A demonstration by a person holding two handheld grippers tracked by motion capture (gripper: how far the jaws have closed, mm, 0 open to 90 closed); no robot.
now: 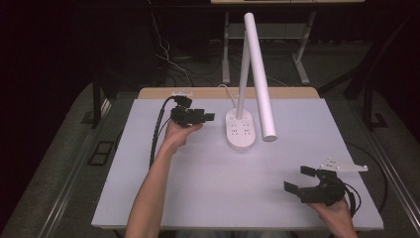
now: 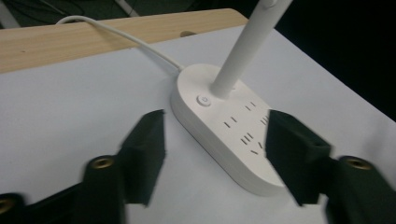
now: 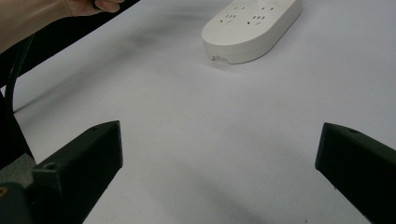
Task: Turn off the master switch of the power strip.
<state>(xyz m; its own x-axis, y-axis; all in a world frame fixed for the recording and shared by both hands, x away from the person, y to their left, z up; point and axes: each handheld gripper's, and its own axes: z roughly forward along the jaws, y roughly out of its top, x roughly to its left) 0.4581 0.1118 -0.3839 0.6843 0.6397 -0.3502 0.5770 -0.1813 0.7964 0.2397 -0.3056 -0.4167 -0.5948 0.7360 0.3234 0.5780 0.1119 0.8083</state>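
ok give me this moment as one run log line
left tool: open, empty, beside lamp base | right tool: open, empty, over table near corner | lamp base: power button unobstructed

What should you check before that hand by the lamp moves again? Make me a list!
1. Left gripper jaws apart, nothing between them: ok.
2. Left gripper aimed at the lamp base: ok; it sits ahead of the jaws in the left gripper view.
3. Power button on the base uncovered: ok.
4. Lamp lit: cannot tell.
5. Right gripper open and apart from the lamp: ok.
6. White cord away from the jaws: ok.
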